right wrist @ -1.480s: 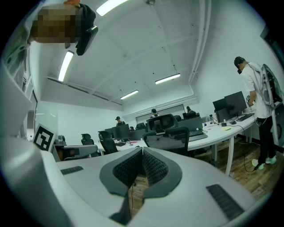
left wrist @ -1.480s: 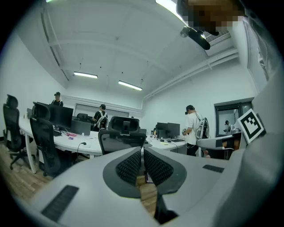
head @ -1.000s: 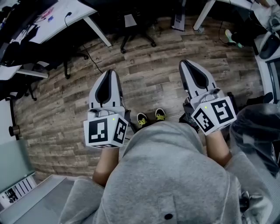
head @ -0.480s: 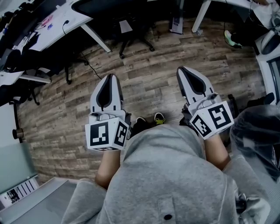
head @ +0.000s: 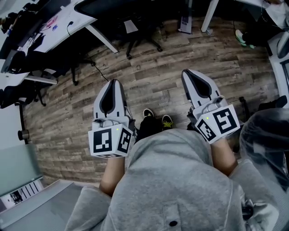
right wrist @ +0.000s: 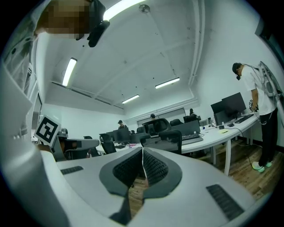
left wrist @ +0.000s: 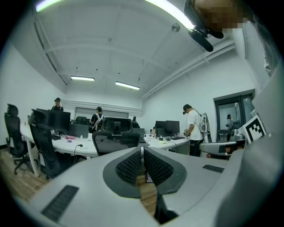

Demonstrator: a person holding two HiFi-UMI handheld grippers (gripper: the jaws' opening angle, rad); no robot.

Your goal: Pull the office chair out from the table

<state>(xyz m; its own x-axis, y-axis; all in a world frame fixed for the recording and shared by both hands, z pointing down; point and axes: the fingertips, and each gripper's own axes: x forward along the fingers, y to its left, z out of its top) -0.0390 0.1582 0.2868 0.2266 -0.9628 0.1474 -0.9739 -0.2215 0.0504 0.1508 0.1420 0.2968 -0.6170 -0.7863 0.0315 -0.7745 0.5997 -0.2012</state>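
Observation:
The black office chair [head: 143, 39] stands tucked under the white table [head: 72, 18] at the top of the head view; only its star base and dark seat show there. In the left gripper view its mesh back and headrest [left wrist: 116, 136] rise just beyond my jaws, in front of the table [left wrist: 84, 146]. It also shows in the right gripper view as a chair [right wrist: 167, 135] at the table [right wrist: 222, 135]. My left gripper [head: 113, 82] and right gripper [head: 186, 73] are held level over the wooden floor, short of the chair. Both are shut with nothing between the pads.
More black chairs [head: 72, 67] and desks with monitors stand at the left, and a white desk leg [head: 210, 13] at the top right. My shoes [head: 156, 118] are on the plank floor. A person [left wrist: 194, 128] stands at a desk to the right; others are farther back.
I have stepped across the floor, with my shoes in new spots and the desks at the left shifted in the picture. Both grippers came along, shut and empty as before.

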